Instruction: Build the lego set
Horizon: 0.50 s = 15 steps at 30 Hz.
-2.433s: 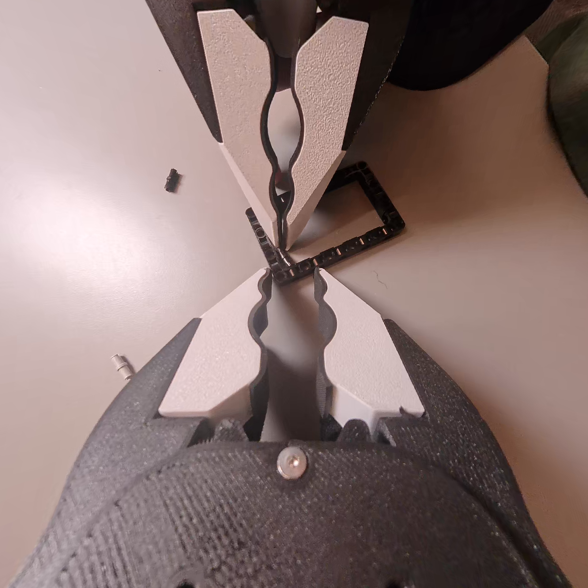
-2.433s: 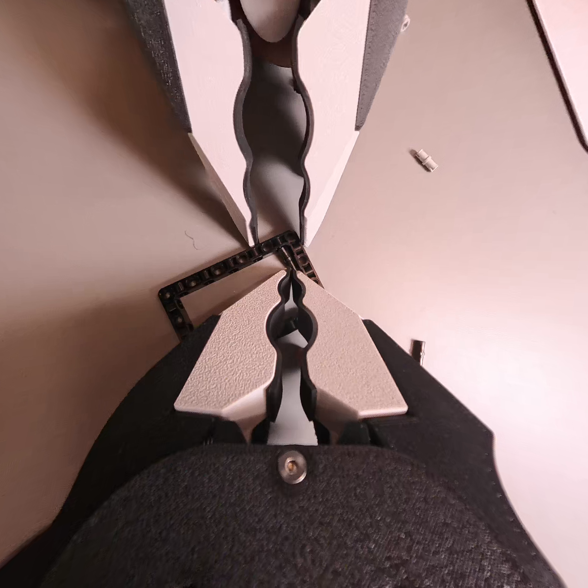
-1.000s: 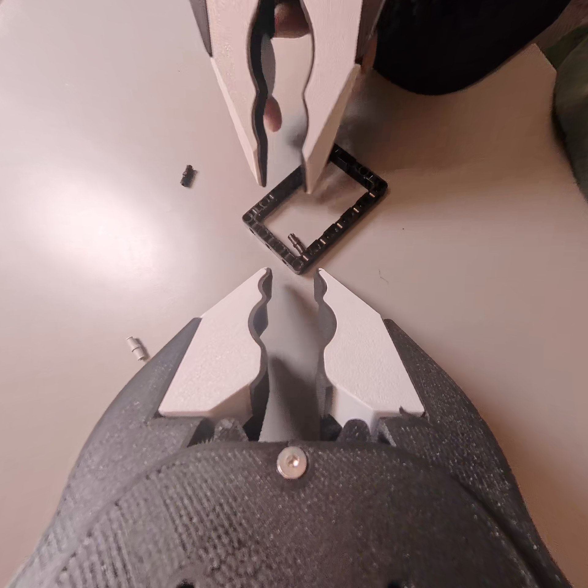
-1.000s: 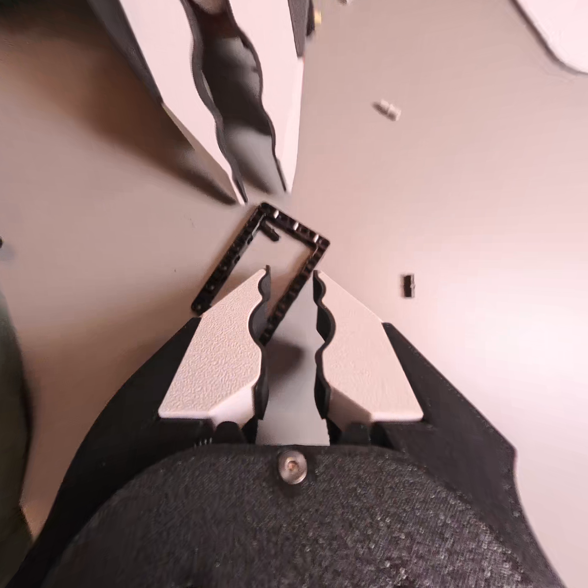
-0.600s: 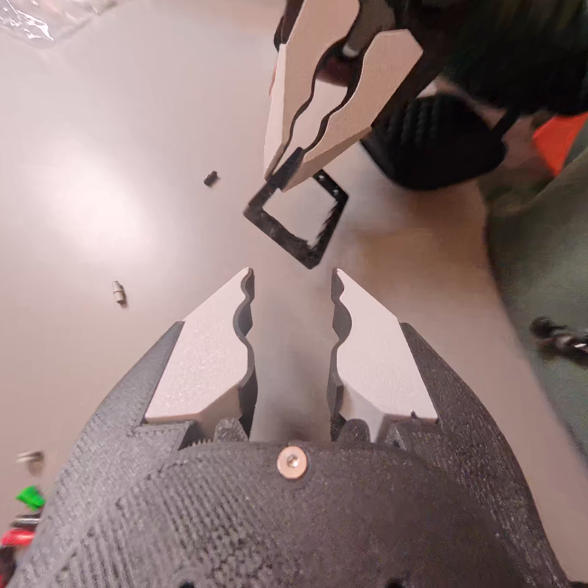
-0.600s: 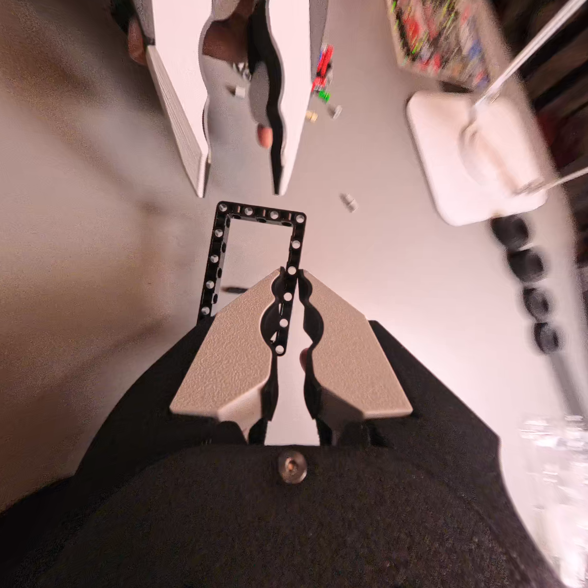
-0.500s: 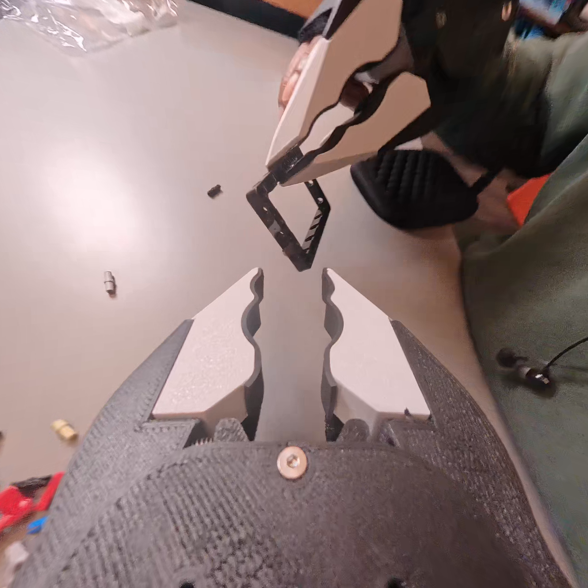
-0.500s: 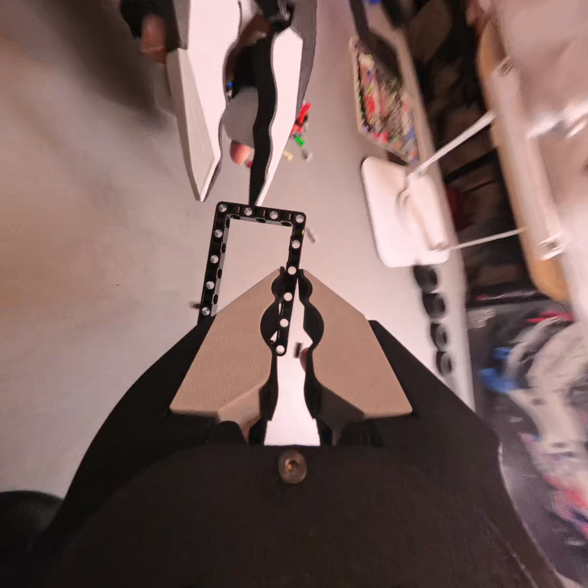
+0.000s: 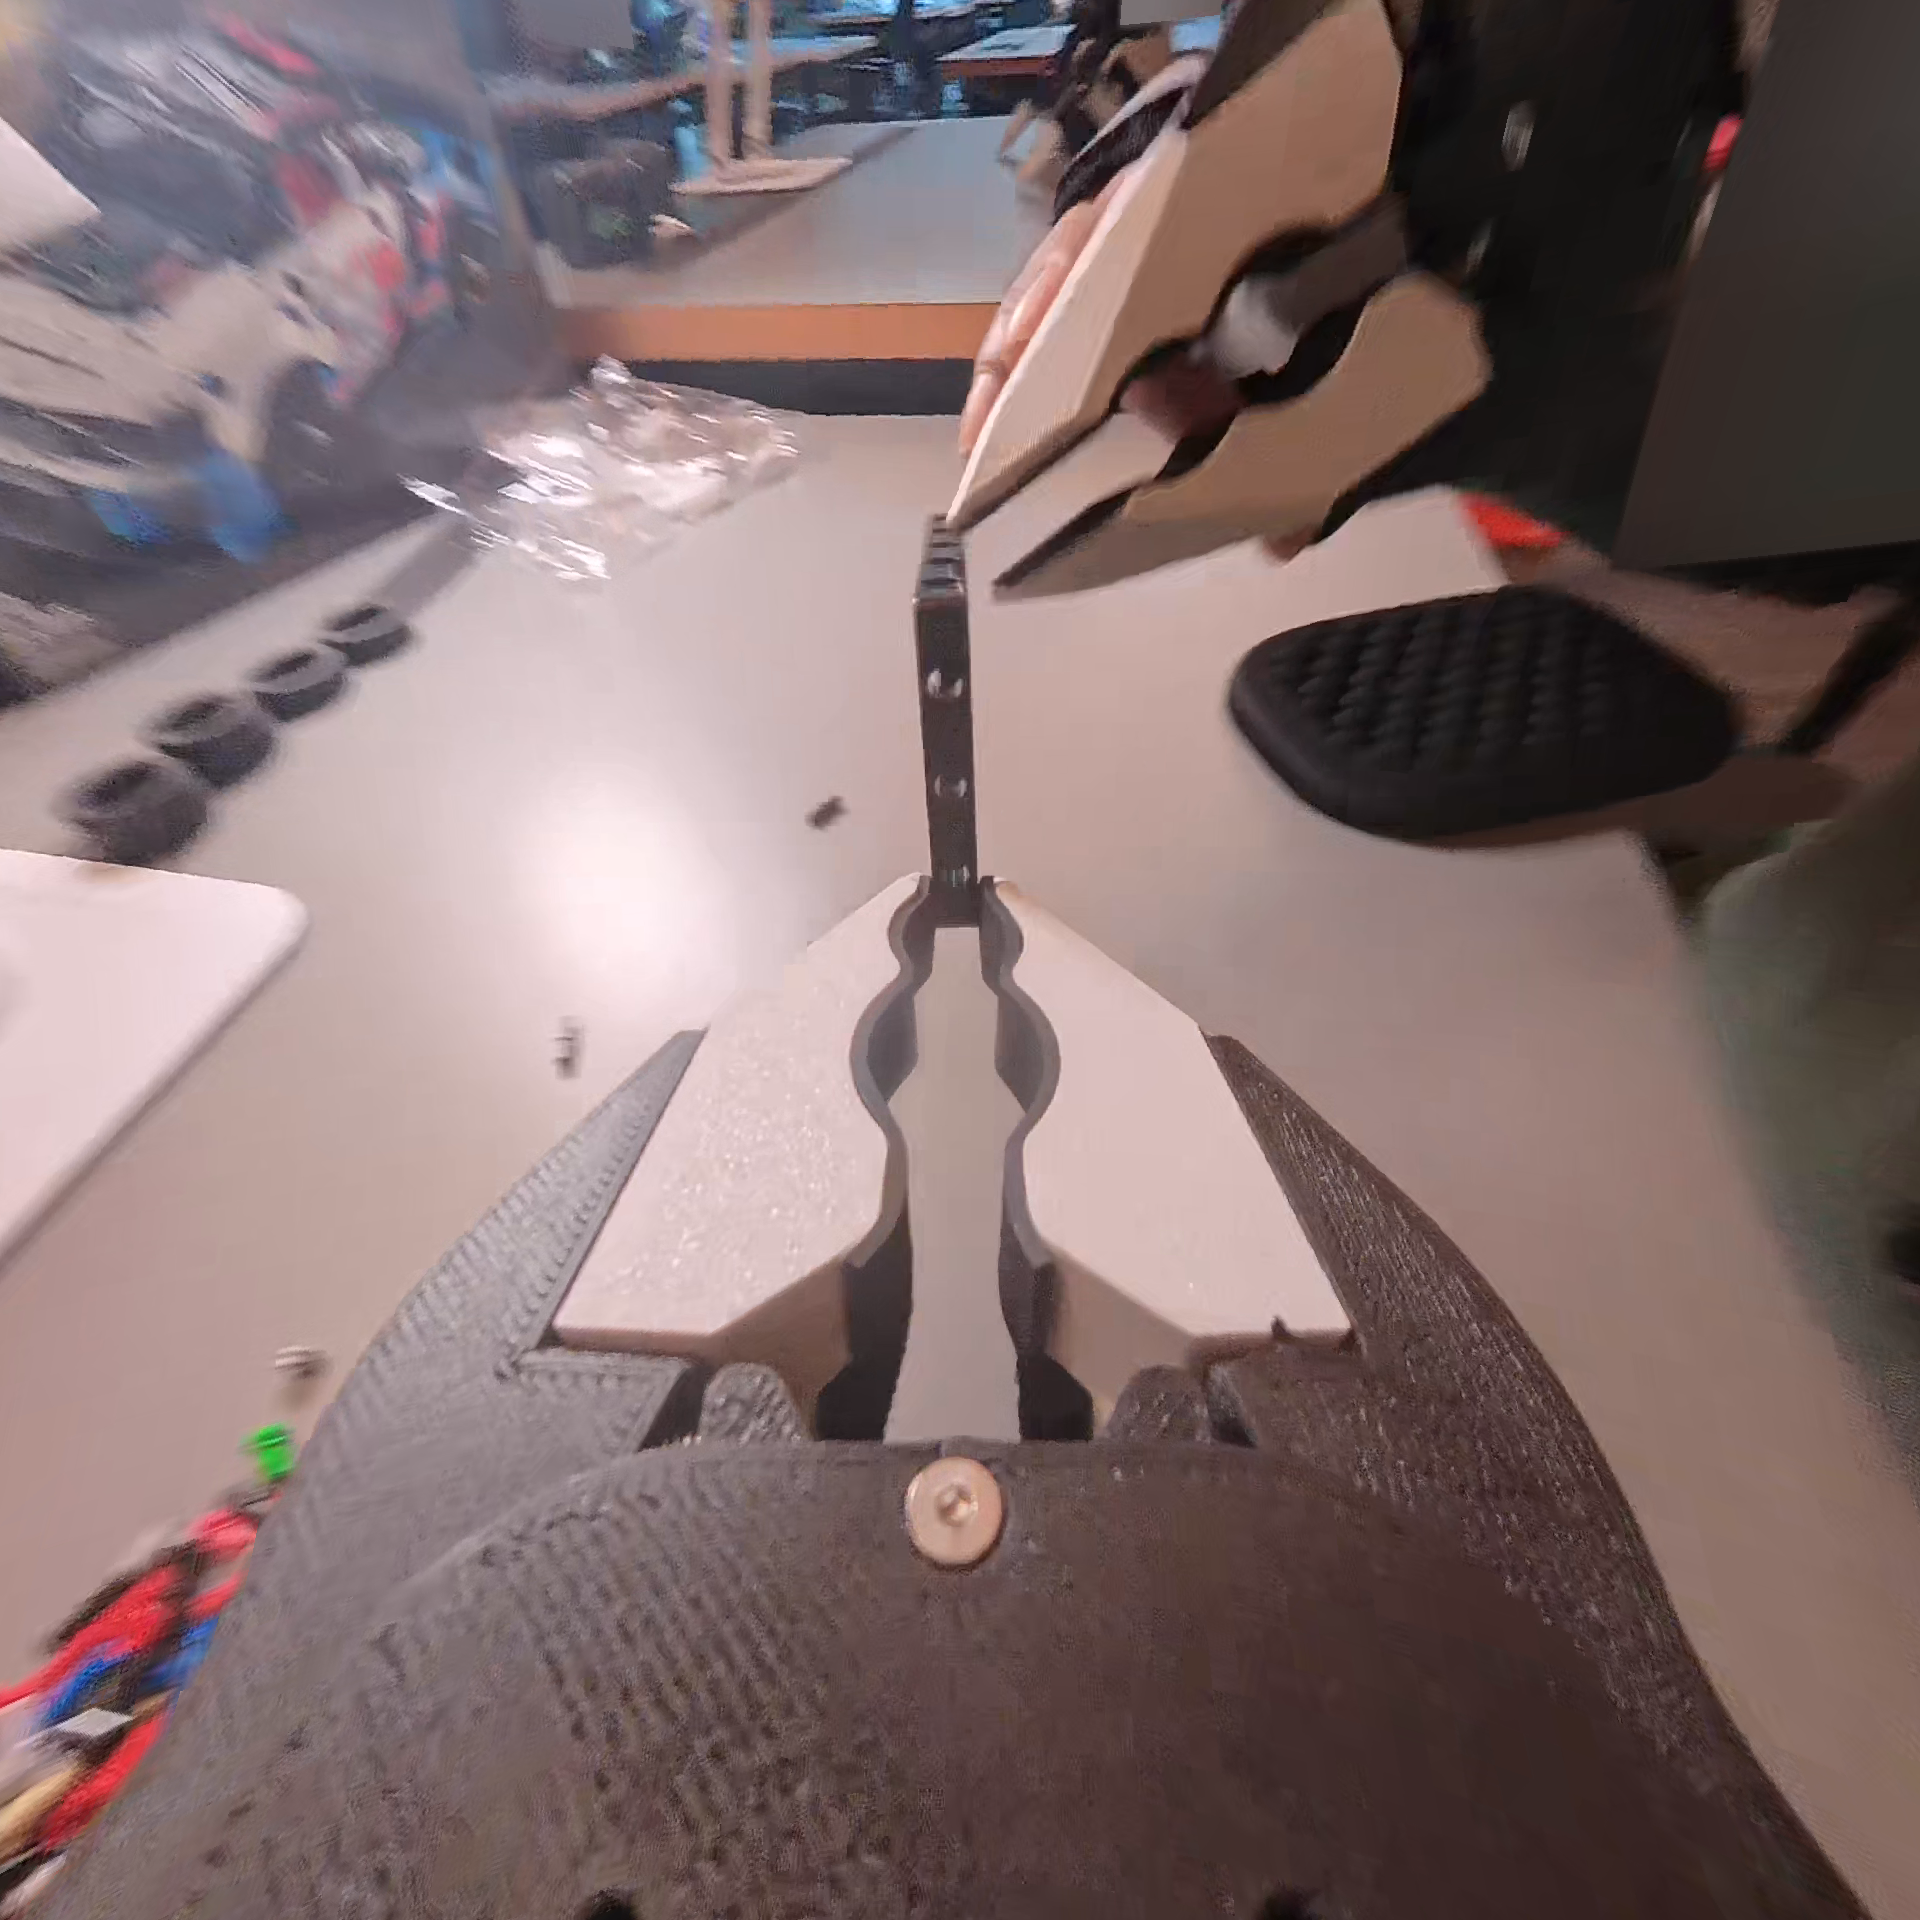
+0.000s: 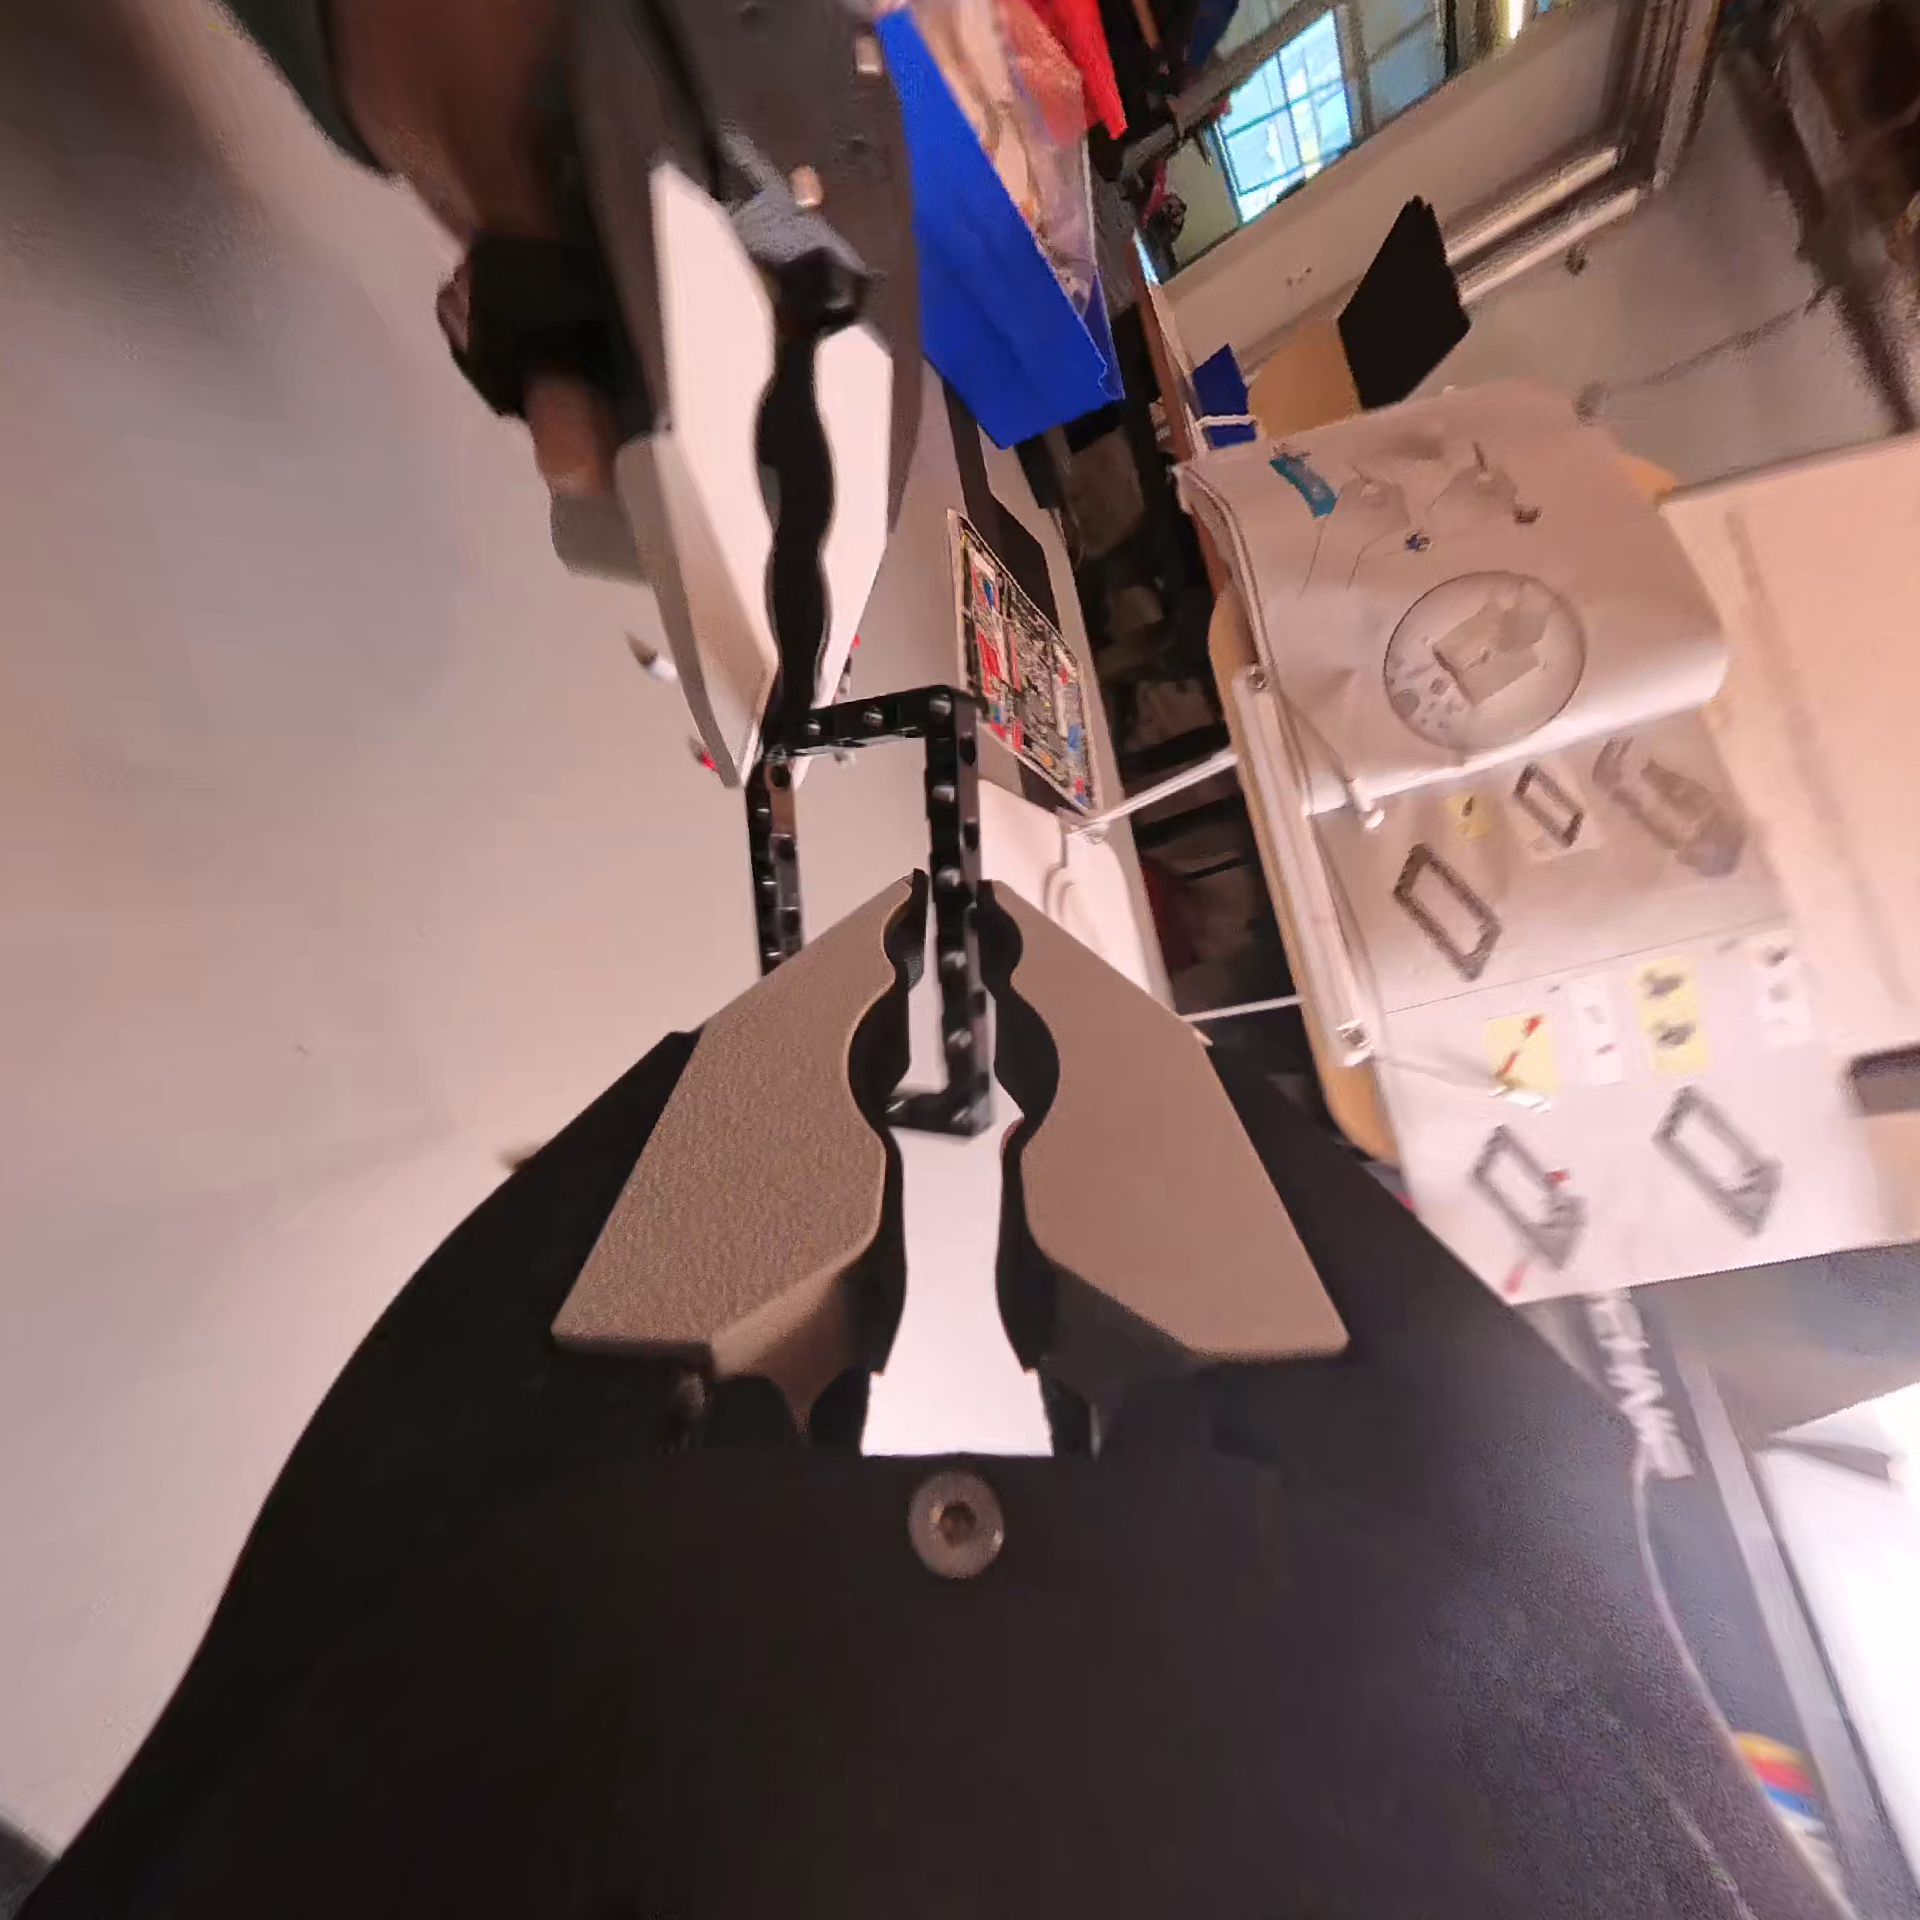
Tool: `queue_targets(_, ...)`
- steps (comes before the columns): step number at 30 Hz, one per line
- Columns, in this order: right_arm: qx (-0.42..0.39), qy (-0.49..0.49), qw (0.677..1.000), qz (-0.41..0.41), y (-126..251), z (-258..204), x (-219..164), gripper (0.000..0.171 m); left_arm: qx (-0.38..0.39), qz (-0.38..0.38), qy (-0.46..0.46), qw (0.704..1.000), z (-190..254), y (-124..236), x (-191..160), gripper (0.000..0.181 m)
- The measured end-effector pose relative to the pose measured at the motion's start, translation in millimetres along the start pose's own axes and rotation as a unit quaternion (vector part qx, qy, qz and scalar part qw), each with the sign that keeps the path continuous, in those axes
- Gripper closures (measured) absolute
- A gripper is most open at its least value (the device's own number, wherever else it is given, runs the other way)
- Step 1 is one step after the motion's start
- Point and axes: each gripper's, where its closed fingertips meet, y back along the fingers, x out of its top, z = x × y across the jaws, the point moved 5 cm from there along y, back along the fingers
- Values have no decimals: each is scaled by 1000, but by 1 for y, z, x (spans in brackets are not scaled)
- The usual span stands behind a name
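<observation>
A black rectangular lego frame [image 9: 948,717] is held in the air above the table, edge-on in the left wrist view. My left gripper [image 9: 954,888] is shut on its near end. My right gripper [image 9: 977,551] comes in from the upper right and grips its far end. In the right wrist view the frame [image 10: 940,717] shows as an open rectangle. My right gripper [image 10: 951,904] is shut on its right long beam. My left gripper [image 10: 774,743] pinches the far left corner.
On the table lie a small black pin [image 9: 826,810], a grey pin [image 9: 566,1039], several black tyres [image 9: 218,717], a clear plastic bag [image 9: 623,468], a white board [image 9: 104,997], coloured pieces [image 9: 125,1662] and a black textured pad [image 9: 1475,707]. An instruction booklet [image 10: 1507,831] stands on the right. The left gripper's tips are roughly 6 cm from the right gripper's.
The right gripper let go of a pin, shut on the frame and lifted it off the table. It turned the frame upright. The left gripper closed on the other end.
</observation>
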Motion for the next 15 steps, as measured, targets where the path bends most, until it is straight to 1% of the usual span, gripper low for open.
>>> queue_targets(1, 9, -49, 999, 7, 4, 4, -3, 160, 23, -1, -29, 999, -3, 1, -1, 176)
queue_targets(2, 23, -108, 994, 10, 9, 10, -8, 151, 35, -1, -45, 998, -4, 2, -1, 176)
queue_targets(3, 46, -170, 984, 10, 14, 14, -15, 147, 41, 3, -51, 998, -5, 4, -2, 176)
queue_targets(5, 114, -276, 954, -7, 21, 8, -37, 152, 62, 5, -58, 996, -12, 7, -4, 176)
queue_targets(7, 171, -348, 920, -61, 19, -11, -64, 153, 65, 5, -58, 996, -17, 10, -7, 176)
queue_targets(9, 225, -389, 885, -122, 11, -42, -82, 149, 56, 8, -48, 997, -19, 10, -10, 176)
queue_targets(10, 239, -395, 875, -143, 6, -56, -85, 147, 53, 6, -41, 998, -20, 10, -12, 176)
queue_targets(12, 251, -387, 869, -178, -4, -76, -86, 147, 55, -1, -17, 998, -24, 8, -17, 176)
queue_targets(15, 243, -373, 871, -208, -17, -85, -86, 148, 68, -19, 29, 997, -32, 6, -25, 176)
